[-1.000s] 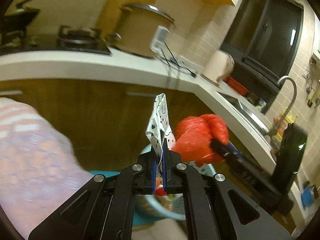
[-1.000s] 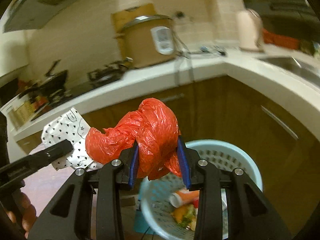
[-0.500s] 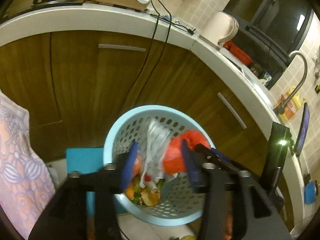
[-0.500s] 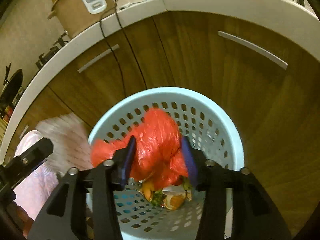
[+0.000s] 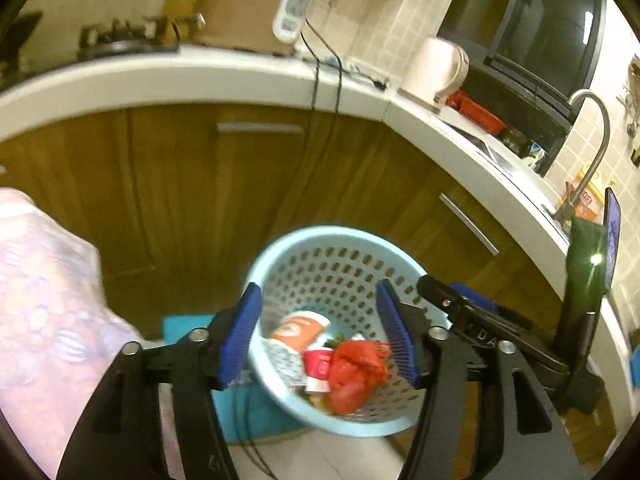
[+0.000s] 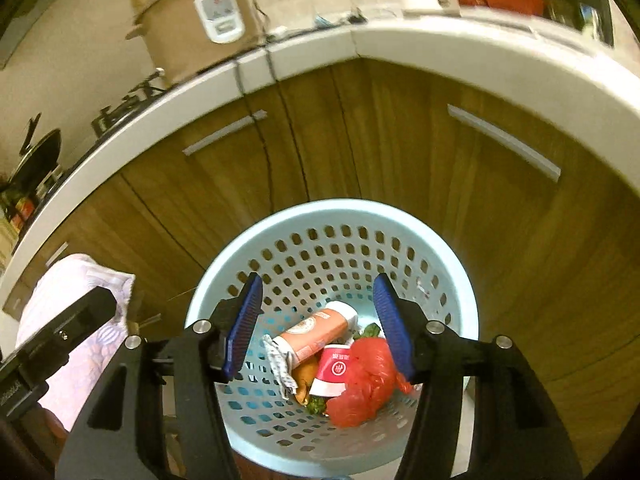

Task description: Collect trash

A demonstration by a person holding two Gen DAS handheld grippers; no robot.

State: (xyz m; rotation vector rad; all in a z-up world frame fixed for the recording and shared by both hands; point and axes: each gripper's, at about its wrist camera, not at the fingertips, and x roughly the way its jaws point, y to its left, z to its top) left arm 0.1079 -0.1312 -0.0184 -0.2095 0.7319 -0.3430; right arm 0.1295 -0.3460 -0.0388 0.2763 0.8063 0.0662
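A light blue perforated basket (image 5: 340,256) (image 6: 332,220) stands on the floor by the wooden cabinets. Inside it lie a crumpled red plastic bag (image 5: 354,374) (image 6: 366,380), a spotted white wrapper (image 6: 278,362), an orange cup (image 5: 298,330) (image 6: 316,334), a red cup (image 5: 318,366) (image 6: 332,370) and food scraps. My left gripper (image 5: 318,338) is open and empty above the basket. My right gripper (image 6: 318,330) is open and empty above the basket too; its black finger shows in the left wrist view (image 5: 444,300).
Wooden cabinet doors (image 6: 360,128) under a white counter (image 6: 400,44) curve behind the basket. A rice cooker (image 6: 192,20), kettle (image 5: 438,68), stove (image 5: 124,40) and sink tap (image 5: 592,152) are on the counter. A pink patterned cloth (image 5: 44,300) is at the left. A teal mat (image 5: 240,408) lies beneath.
Both grippers have opened over the basket. The red bag and the spotted wrapper have dropped into it. Both grippers have tilted back up a little.
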